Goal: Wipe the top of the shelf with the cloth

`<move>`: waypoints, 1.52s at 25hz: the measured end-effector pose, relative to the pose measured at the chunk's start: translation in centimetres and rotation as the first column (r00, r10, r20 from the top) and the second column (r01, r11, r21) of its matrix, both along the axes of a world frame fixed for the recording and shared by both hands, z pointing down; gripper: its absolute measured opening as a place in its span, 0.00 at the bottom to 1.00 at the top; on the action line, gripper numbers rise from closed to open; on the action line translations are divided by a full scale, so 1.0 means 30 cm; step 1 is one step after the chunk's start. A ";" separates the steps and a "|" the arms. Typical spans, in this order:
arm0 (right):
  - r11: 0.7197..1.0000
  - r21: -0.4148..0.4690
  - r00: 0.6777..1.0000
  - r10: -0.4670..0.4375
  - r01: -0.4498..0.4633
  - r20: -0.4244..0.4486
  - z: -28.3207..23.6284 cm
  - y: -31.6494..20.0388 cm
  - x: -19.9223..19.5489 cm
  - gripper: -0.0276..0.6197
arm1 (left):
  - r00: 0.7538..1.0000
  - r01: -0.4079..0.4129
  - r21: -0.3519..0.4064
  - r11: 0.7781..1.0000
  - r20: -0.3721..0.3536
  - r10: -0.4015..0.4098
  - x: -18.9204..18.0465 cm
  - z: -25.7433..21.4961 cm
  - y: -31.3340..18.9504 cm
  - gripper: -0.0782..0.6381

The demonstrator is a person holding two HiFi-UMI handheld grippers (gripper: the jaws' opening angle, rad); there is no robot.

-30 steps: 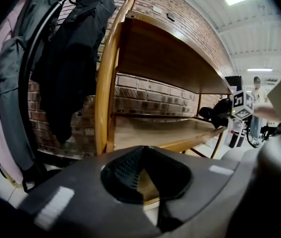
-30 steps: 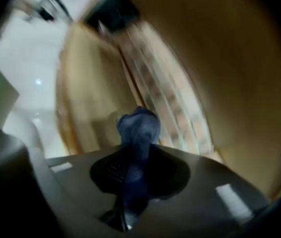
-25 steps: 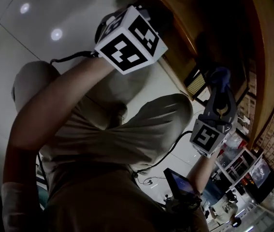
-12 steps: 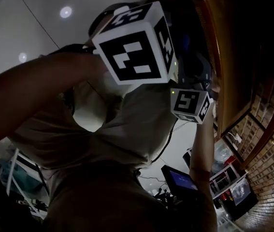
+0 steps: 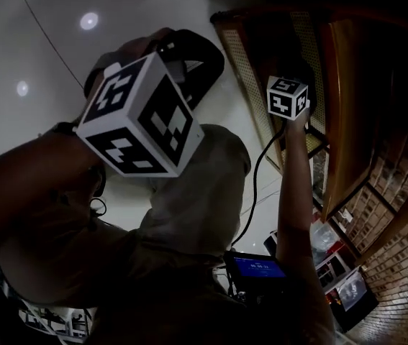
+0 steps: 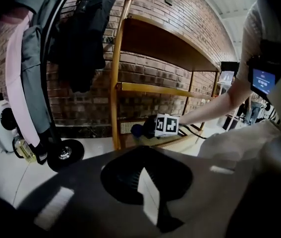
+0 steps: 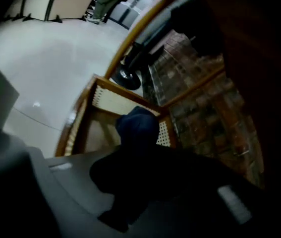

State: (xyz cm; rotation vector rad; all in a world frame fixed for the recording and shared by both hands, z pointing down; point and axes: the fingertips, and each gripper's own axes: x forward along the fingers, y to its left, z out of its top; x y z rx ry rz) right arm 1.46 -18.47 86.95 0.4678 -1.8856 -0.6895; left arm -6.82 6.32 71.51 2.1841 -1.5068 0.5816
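Note:
A wooden shelf [image 6: 164, 41] with three boards stands against a brick wall. The dark blue cloth [image 6: 137, 130] is bunched at the tip of my right gripper [image 6: 146, 129], which is shut on it and reaches to the lowest board [image 6: 182, 141]. In the right gripper view the cloth [image 7: 138, 125] hangs over that board's cane panel [image 7: 111, 103], ahead of the dark right gripper [image 7: 136, 150]. In the head view the right gripper [image 5: 295, 69] is far out by the shelf [image 5: 347, 121]. My left gripper [image 5: 189, 57] is held back near the body, jaws together and empty.
Jackets [image 6: 86, 33] hang on a rack left of the shelf, with a small wheel [image 6: 64, 155] and a white device [image 6: 1, 127] on the pale floor below. A lit screen [image 5: 258, 268] sits at the person's right arm. A cable [image 5: 252, 187] trails from the right gripper.
The right gripper has moved away from the left cube and out toward the shelf with the cloth. The left gripper has shifted left and lower in the head view.

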 end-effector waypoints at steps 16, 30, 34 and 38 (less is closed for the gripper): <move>0.985 -0.044 0.985 0.167 -0.169 -0.050 0.442 -0.417 -0.256 0.15 | 0.994 0.041 0.006 0.999 -0.097 -0.040 0.142 -0.037 0.052 0.10; 0.834 -0.084 0.822 0.511 -0.545 -0.252 0.588 -0.480 0.664 0.14 | 0.991 0.039 0.018 0.999 -0.131 -0.036 0.153 -0.005 0.004 0.10; 0.656 -0.102 0.644 0.679 -0.748 -0.353 0.679 -0.442 1.184 0.14 | 0.989 0.029 0.024 0.999 -0.146 -0.025 0.145 -0.001 -0.031 0.10; 0.582 -0.053 0.555 0.738 -0.811 -0.383 0.679 -0.451 1.371 0.14 | 0.992 -0.001 0.036 0.999 -0.128 0.005 0.138 0.011 -0.059 0.10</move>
